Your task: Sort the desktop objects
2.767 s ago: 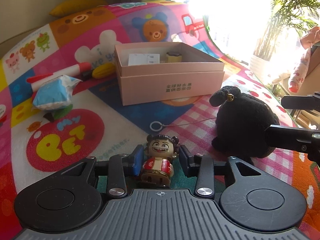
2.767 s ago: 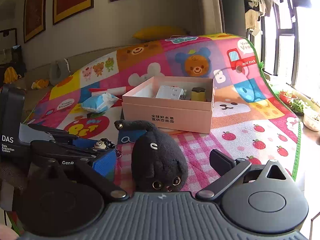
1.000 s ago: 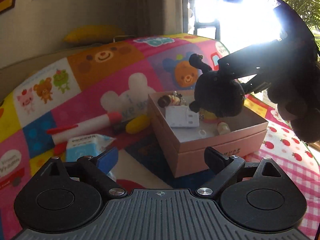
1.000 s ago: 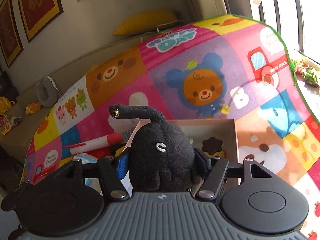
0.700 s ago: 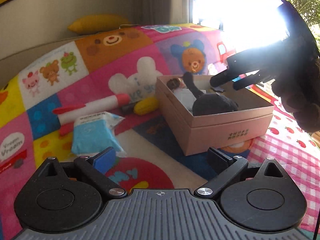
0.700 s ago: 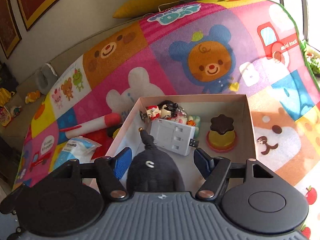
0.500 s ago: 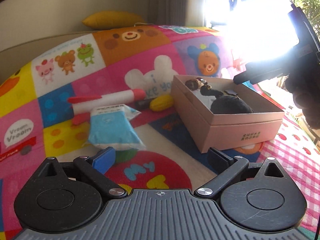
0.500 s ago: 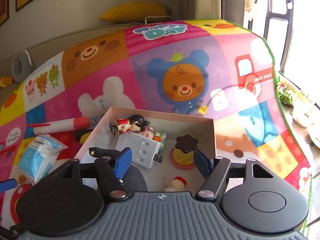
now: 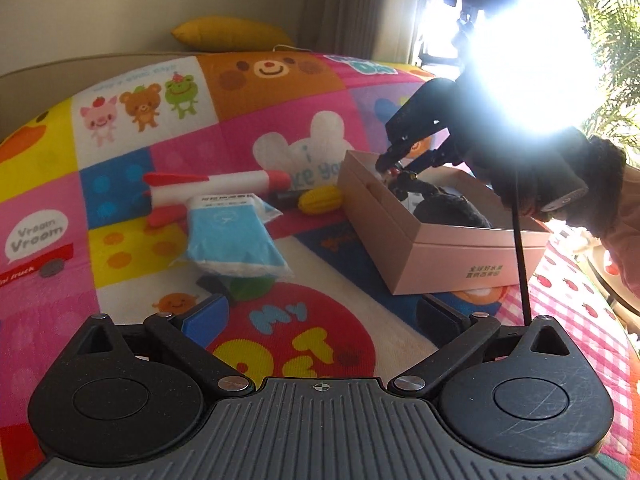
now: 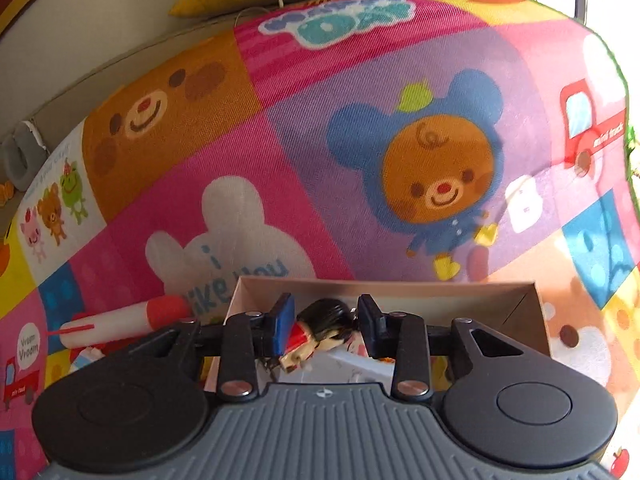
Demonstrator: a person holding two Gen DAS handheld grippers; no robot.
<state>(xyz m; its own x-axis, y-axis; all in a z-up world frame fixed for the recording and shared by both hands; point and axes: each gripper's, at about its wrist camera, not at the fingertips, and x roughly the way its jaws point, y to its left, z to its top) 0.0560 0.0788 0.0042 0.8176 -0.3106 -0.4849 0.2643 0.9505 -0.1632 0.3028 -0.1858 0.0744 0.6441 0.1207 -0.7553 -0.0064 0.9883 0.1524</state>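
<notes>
The right gripper (image 10: 326,322) has let go of the black plush (image 9: 450,210), which now lies in the pink box (image 9: 460,258); its jaws are closing around the doll figurine (image 10: 320,330) there, contact unclear. The left gripper (image 9: 324,316), emptied earlier, hovers wide and opening near the blue tissue pack (image 9: 234,240)

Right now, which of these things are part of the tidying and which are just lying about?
Part of the job:
- pink box
- black plush in it
- small figurine between the closing right tool
- blue packet
- toy rocket

Lying about:
- yellow cushion
- patterned mat
</notes>
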